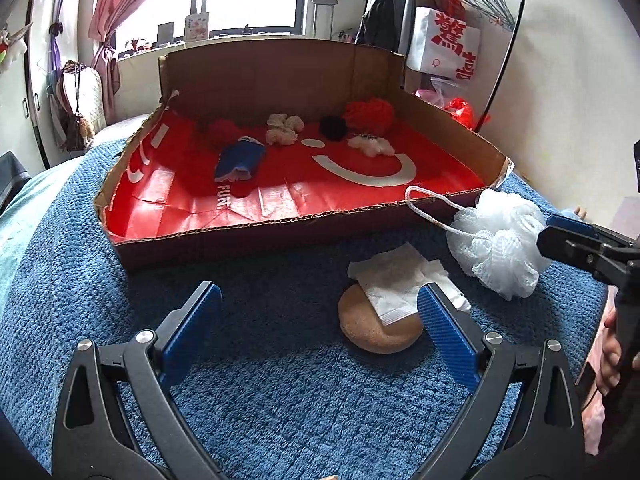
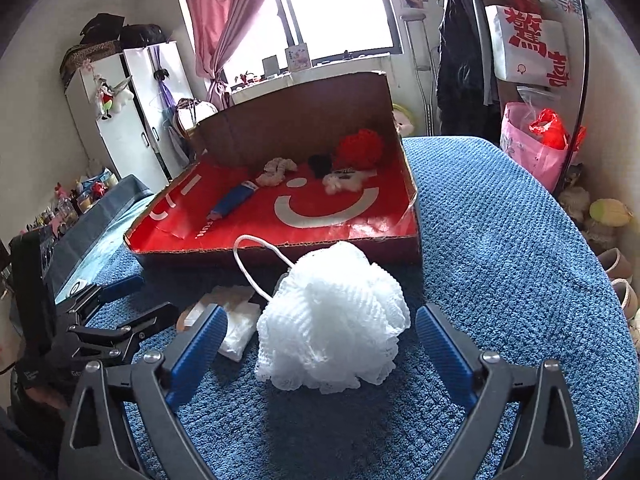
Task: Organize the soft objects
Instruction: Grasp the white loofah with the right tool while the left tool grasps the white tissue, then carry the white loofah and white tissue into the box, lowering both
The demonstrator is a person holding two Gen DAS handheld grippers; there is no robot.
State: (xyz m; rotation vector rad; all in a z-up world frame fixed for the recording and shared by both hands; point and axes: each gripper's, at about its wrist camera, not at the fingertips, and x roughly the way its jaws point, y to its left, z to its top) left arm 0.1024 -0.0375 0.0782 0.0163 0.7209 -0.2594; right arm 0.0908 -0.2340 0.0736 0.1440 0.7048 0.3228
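A cardboard tray [image 1: 256, 228] lined in red sits on the blue blanket; it also shows in the right wrist view [image 2: 280, 250]. It holds several soft items: a red pouf [image 1: 370, 114], a black pompom [image 1: 334, 127], cream scrunchies [image 1: 285, 129], a blue cloth [image 1: 239, 159]. In front lie a tan sponge [image 1: 370, 330] under a white tissue [image 1: 396, 278], and a white mesh bath pouf [image 2: 334, 318]. My left gripper [image 1: 320, 320] is open just before the sponge. My right gripper [image 2: 318, 336] is open, its fingers either side of the white pouf.
The blue blanket [image 2: 500, 240] covers the bed. A clothes rack [image 2: 520, 40] with bags stands at the back right, a white cabinet [image 2: 128, 120] at the left. The bed edge drops off to the right.
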